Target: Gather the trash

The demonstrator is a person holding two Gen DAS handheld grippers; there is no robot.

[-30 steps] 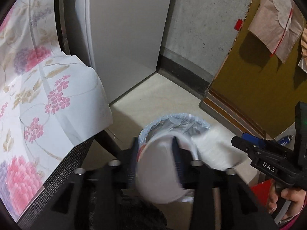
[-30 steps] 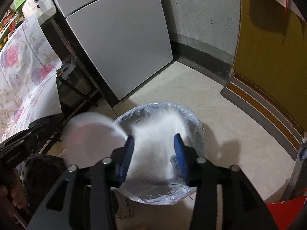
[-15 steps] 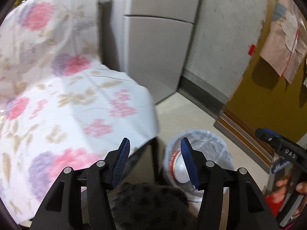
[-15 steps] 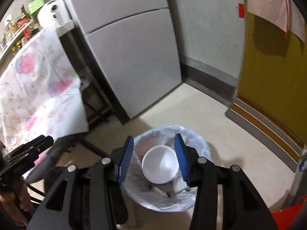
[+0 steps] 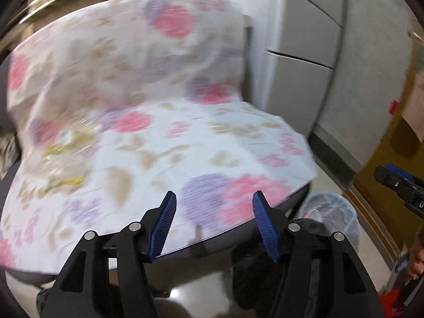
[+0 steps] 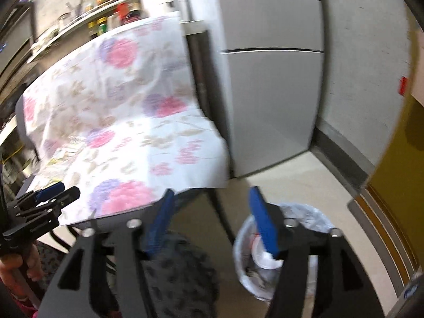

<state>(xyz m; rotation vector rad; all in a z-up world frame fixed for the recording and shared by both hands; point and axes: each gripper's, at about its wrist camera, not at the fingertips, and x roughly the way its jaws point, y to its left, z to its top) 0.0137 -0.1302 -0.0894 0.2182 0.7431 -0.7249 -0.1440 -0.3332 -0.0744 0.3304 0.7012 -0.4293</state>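
Both grippers empty, jaws opening wide with nothing between them: left gripper point(image 5: 213, 222) over the near edge of the flower-print tablecloth point(image 5: 159, 137), right gripper point(image 6: 210, 221) above the gap between table edge and trash bin point(image 6: 299, 228). Bin on the floor by the table's corner, lined with a pale bag, a white bowl point(image 6: 265, 261) and other scraps already inside. Possibly more trash on the cloth: a yellowish, crinkly patch point(image 5: 63, 153) at its left side, too blurred to identify. Likely next a reach back to the table for whatever remains. Risks, as judgement only: fast swinging with heavy blur, so a misjudged reach and a pad snagging or dragging the loose cloth, pulling anything on it off the edge; thin crinkly wrappers slipping from wide pads if pinched off-centre; the two grippers close together near the table corner, so a knock between them; the light lined bin easily tipped by a stray bump from a gripper or leg, spilling what is collected.
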